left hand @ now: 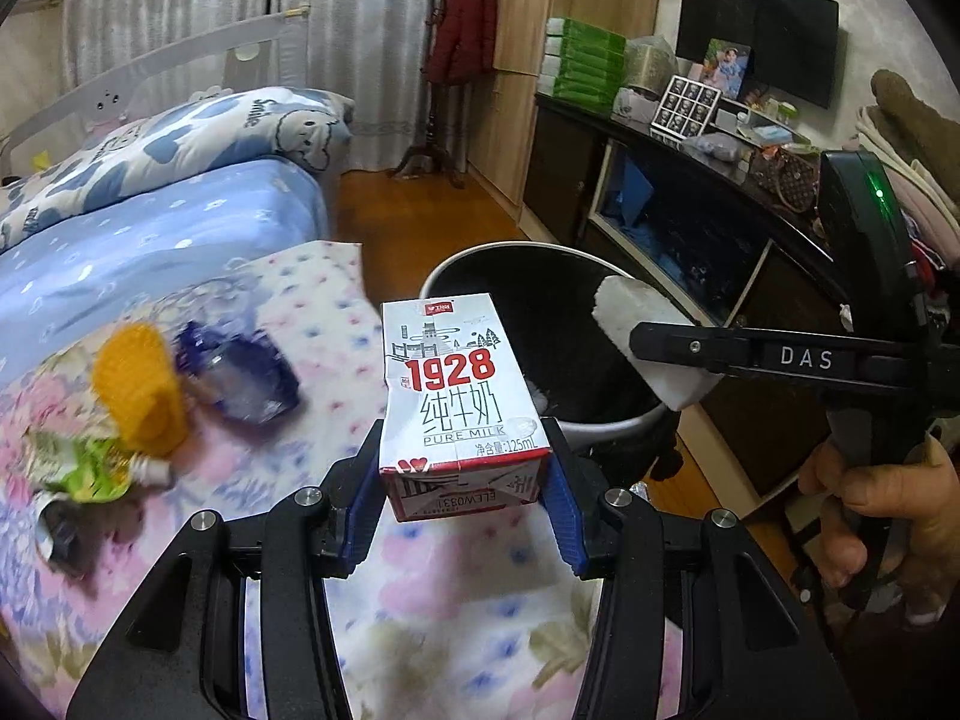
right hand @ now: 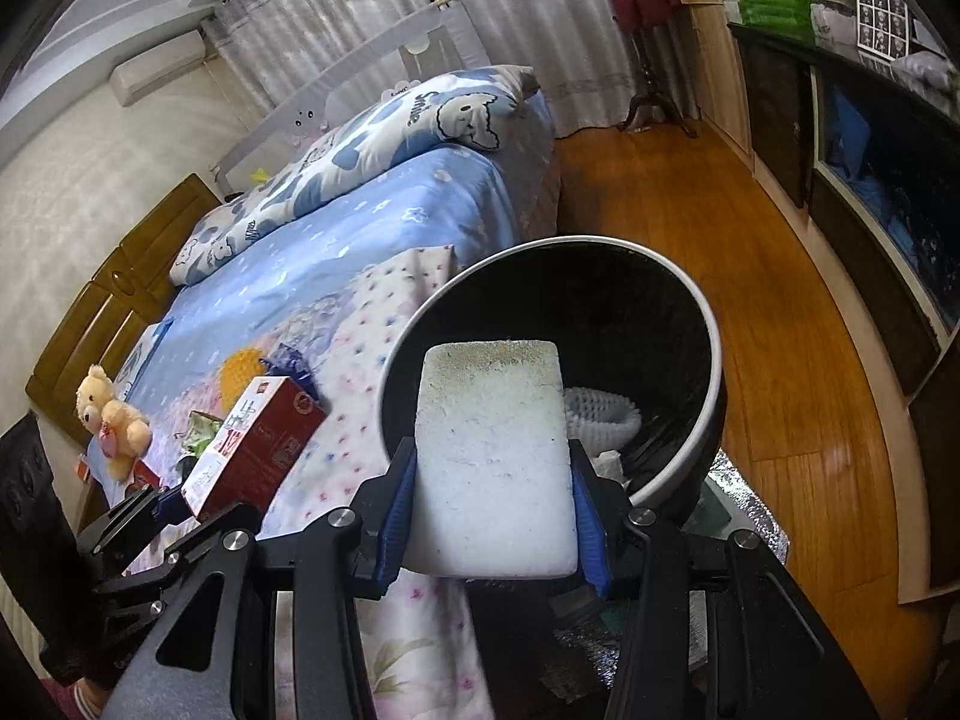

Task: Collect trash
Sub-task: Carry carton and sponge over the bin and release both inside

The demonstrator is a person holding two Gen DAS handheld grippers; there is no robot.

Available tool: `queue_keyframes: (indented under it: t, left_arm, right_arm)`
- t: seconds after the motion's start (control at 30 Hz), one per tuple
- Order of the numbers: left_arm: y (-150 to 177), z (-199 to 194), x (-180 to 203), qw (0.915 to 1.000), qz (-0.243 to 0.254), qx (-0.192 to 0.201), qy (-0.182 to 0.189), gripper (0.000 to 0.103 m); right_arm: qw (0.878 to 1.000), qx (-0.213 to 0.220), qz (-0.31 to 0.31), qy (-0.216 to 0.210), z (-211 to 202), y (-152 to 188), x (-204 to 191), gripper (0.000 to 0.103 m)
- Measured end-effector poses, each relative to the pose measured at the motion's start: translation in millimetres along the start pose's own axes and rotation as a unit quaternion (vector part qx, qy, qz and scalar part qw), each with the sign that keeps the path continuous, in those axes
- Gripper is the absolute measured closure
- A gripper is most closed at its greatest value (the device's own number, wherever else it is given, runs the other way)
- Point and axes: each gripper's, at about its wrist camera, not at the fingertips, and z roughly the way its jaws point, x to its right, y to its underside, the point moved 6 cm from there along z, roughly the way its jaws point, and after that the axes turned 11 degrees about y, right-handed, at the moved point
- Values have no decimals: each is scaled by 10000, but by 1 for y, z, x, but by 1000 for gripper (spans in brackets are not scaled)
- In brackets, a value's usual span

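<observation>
Your left gripper (left hand: 465,501) clamps the milk carton (left hand: 459,396) just short of the bin (left hand: 606,420). Your right gripper (right hand: 492,528) clamps a white foam block (right hand: 495,450) over the bin's rim. Behind on the bed (left hand: 180,228): a yellow piece (left hand: 141,390), a blue wrapper (left hand: 240,375), a green pouch (left hand: 90,468).

Over on the bed (right hand: 384,204), a pale blue sheet stretches out, with a cartoon-print quilt (right hand: 372,132) bunched along its far side. A cream teddy bear (right hand: 111,417) sits near the wooden headboard (right hand: 114,294). Back by the grey curtains (left hand: 198,18), a red coat (left hand: 465,24) hangs on a dark wooden stand. Along the right wall runs a dark cabinet (left hand: 654,192), its top crowded: stacked green boxes (left hand: 585,63), a framed photo (left hand: 726,69), a black screen (left hand: 759,30) on the wall behind. Warm wooden floor (right hand: 774,324) throughout.
</observation>
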Motion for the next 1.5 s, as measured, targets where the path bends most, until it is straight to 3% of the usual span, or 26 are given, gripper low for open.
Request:
queue_keyframes:
  t: [0.47,1.0,1.13,1.2,1.43,1.5]
  left_arm:
    - [-29,45,10,9996,18,-228,176,57]
    - [-33,72,19,9981,51,-544,279,55]
    - [-31,63,17,9987,-22,-437,242,33]
    - [-29,56,16,9991,-57,-367,222,31]
    - [-9,24,-5,9987,-479,-138,50,28]
    - [2,13,-14,9981,-611,-84,-68,27]
  right_arm:
    - [9994,-297,165,-20,24,-18,26,56]
    - [9983,-446,368,-73,36,-32,43,50]
    - [9979,-467,446,-33,35,-33,46,45]
    - [9979,-422,488,-53,32,-33,46,34]
    - [9984,-251,504,-9,20,-29,38,32]
    - [9988,-132,479,-39,13,-24,29,24]
